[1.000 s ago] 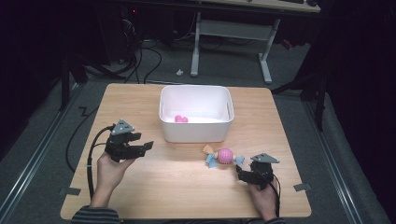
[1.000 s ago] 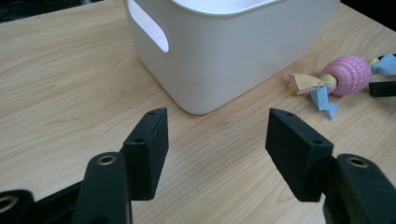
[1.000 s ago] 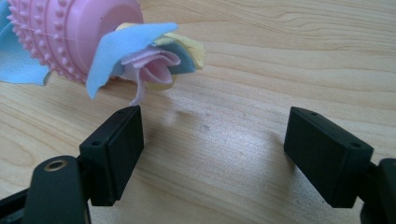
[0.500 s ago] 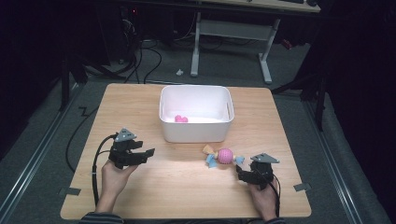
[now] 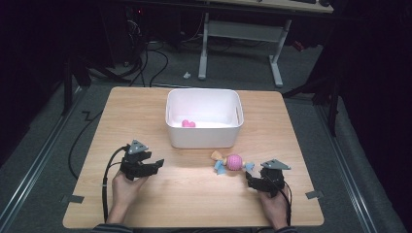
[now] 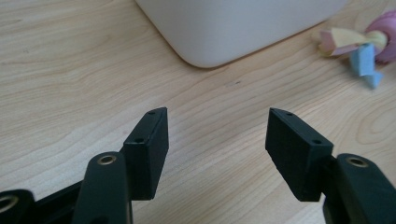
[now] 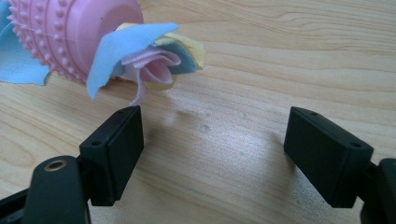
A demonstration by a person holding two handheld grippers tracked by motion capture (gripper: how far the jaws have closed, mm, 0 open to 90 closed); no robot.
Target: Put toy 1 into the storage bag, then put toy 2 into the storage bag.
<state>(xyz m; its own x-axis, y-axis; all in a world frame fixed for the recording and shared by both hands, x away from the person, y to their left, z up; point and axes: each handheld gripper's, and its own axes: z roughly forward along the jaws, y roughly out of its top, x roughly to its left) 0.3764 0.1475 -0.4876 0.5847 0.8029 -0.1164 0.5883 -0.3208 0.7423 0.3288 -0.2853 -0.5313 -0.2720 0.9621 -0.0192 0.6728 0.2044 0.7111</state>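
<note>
Since the earlier high view, the left tool (image 5: 156,164) has come back toward the person and sunk nearer the pale wooden tabletop (image 5: 194,204), while the right tool (image 5: 249,175) has kept its place. Nothing else has shifted.

Largest on the tabletop is the white rectangular plastic bin (image 5: 204,138), standing toward the far middle, with a small pink item (image 5: 188,124) lying on its floor. Just in front of the bin's near right corner lies the pink knobbly ball toy with pastel cloth tails (image 5: 232,162) (blue, yellow and pink strips poke out of both ends). It rests on the wood, just ahead of the right tool.

Both tools are released: the left one's jaws stand apart over bare wood, and the right one's jaws gape with nothing between them, the left pad close beside a cloth tail (image 7: 154,65) of the toy.

My guess at the risk: if the right tool closes from here, it may pinch only a loose cloth strip, so the ball would dangle, swing and perhaps slip out before reaching the bin. A nudge from the pad could also roll the round body away.

What the pink item in the bin is I cannot tell; it is too small. In the right gripper view the toy is cut off at the top and left edges.
</note>
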